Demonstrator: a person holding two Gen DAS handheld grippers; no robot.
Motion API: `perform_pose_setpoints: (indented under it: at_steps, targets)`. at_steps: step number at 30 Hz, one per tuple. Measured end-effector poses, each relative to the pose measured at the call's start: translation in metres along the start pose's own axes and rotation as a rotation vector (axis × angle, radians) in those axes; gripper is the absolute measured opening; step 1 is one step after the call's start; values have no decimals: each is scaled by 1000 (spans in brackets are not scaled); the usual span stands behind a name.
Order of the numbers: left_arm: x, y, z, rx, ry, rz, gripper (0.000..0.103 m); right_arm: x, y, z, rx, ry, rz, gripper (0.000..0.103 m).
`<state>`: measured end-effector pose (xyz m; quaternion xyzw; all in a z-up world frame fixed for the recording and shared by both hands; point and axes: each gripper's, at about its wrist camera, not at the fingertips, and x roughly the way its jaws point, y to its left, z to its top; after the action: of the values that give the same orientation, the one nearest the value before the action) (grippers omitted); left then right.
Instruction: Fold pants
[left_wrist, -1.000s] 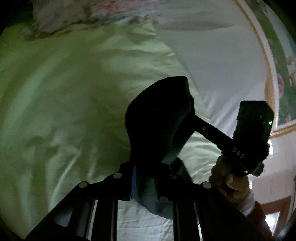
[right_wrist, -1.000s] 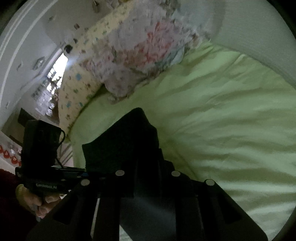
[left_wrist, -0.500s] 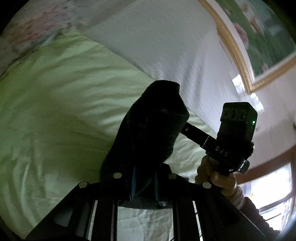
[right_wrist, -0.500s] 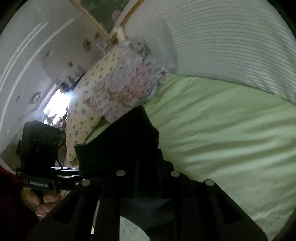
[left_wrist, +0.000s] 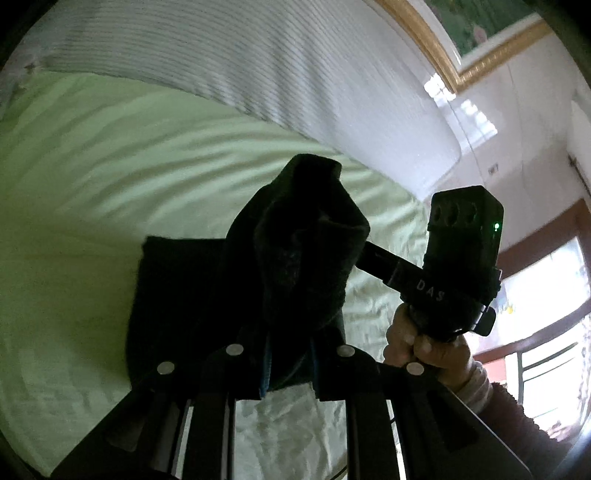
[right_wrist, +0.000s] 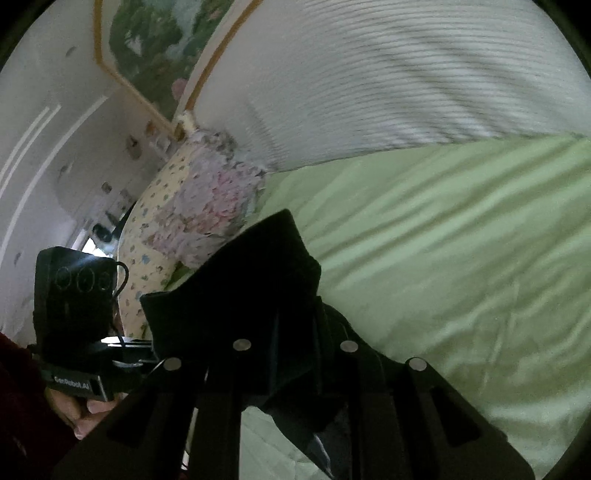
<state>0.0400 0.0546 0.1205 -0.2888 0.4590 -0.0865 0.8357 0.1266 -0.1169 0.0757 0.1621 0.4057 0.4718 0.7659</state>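
Note:
The black pants (left_wrist: 295, 258) hang bunched above the pale green bedsheet (left_wrist: 92, 184), held up between both grippers. My left gripper (left_wrist: 290, 354) is shut on a thick fold of the cloth, which hides its fingertips. A flat dark flap of the pants spreads to its left. In the right wrist view my right gripper (right_wrist: 293, 350) is shut on another part of the pants (right_wrist: 251, 295), with the fabric draped over its fingers. Each view shows the other gripper's camera body (left_wrist: 461, 258) (right_wrist: 74, 295) close by, held in a person's hand (left_wrist: 417, 339).
A white ribbed headboard (left_wrist: 258, 66) runs along the bed's far side. Floral pillows (right_wrist: 192, 214) lie at the left in the right wrist view. A gold-framed painting (left_wrist: 480, 33) hangs on the wall, and a bright window (left_wrist: 535, 332) is at the right.
Both grippers have swept sideways across the bed with the pants still gripped. The views now face the headboard and wall more. A flat flap of the pants has appeared at the left gripper's left.

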Motion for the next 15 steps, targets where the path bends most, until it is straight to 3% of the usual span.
perform_pose_setpoints:
  at_steps: [10, 15]
  targets:
    - [58, -26, -19, 97, 106, 27, 16, -28, -44, -41, 104, -31, -73, 16]
    - [83, -32, -24, 149, 118, 59, 16, -33, -62, -53, 146, -32, -103, 16]
